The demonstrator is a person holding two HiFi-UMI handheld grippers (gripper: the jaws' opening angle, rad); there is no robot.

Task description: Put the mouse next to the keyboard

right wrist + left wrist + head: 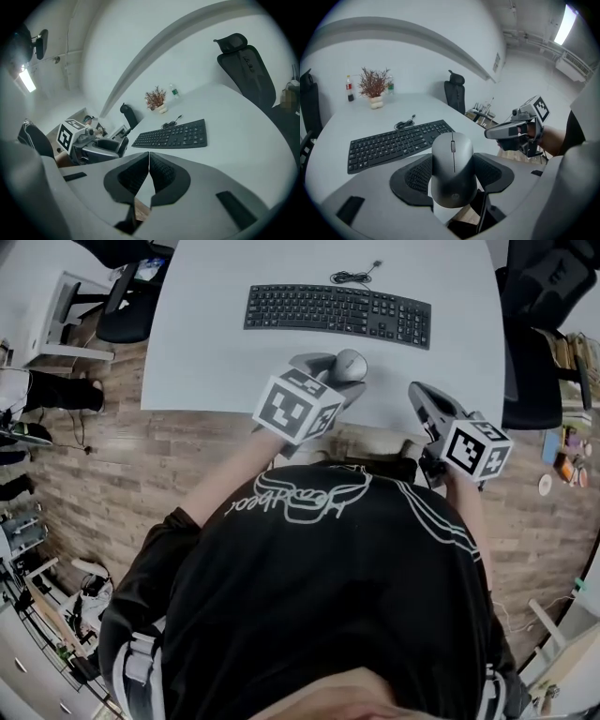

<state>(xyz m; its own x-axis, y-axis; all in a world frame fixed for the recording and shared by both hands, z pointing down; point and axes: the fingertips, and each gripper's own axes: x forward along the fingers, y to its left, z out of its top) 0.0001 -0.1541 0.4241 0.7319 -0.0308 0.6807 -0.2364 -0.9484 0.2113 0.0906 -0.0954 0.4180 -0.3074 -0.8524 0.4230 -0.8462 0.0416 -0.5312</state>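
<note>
A grey computer mouse is clamped between the two pads of my left gripper, held just above the near edge of the white table. In the head view the mouse shows in front of the black keyboard, which lies across the far middle of the table. From the left gripper view the keyboard is ahead and to the left. My right gripper is shut, with nothing between its tips, and hangs over the table's near right edge, to the right of the left one.
The keyboard's coiled cable lies behind it. A potted plant and bottles stand at the table's far end. Black office chairs stand on both sides of the table, and a wooden floor lies below its near edge.
</note>
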